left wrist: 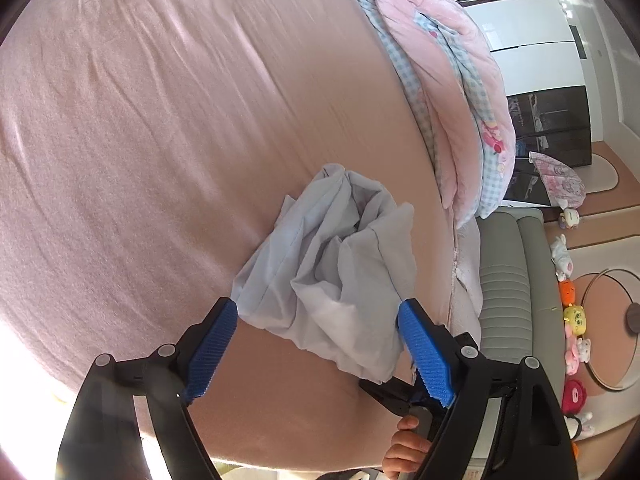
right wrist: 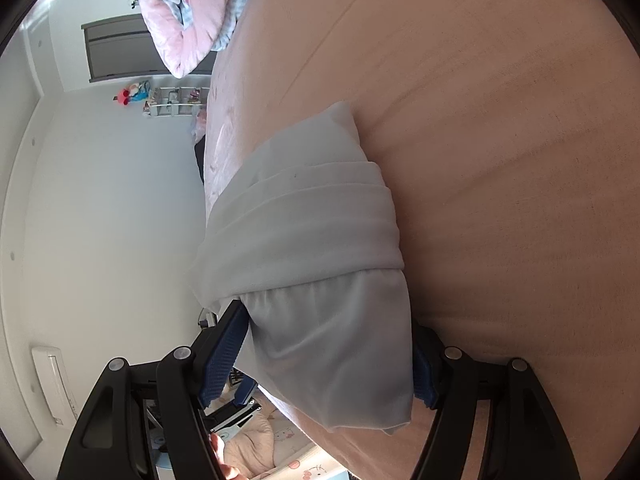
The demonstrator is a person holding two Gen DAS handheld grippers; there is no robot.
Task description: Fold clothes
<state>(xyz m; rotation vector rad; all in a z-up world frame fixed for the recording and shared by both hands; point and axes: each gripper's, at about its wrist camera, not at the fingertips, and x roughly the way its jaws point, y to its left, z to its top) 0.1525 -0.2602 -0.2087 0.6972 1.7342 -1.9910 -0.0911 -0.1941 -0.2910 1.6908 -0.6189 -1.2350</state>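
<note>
A crumpled pale grey-blue garment (left wrist: 332,264) lies bunched on the pink bed sheet (left wrist: 140,140) near the bed's edge. My left gripper (left wrist: 318,308) hovers just short of it, open, its blue pads (left wrist: 216,344) on either side of the heap's near end without pinching it. In the right wrist view the same garment (right wrist: 312,240) fills the gap of my right gripper (right wrist: 328,320), whose jaws stand wide apart around the bundle; folds of cloth drape over one finger (right wrist: 224,352). One right gripper finger (left wrist: 384,392) shows under the garment's lower edge in the left wrist view, with a hand (left wrist: 404,448) behind it.
A folded pink and blue-checked quilt (left wrist: 452,92) lies along the bed's far side. Beyond the edge are a grey padded bench (left wrist: 508,280), soft toys (left wrist: 574,332) on the floor and dark cabinets (left wrist: 552,128). The wide pink sheet stretches left.
</note>
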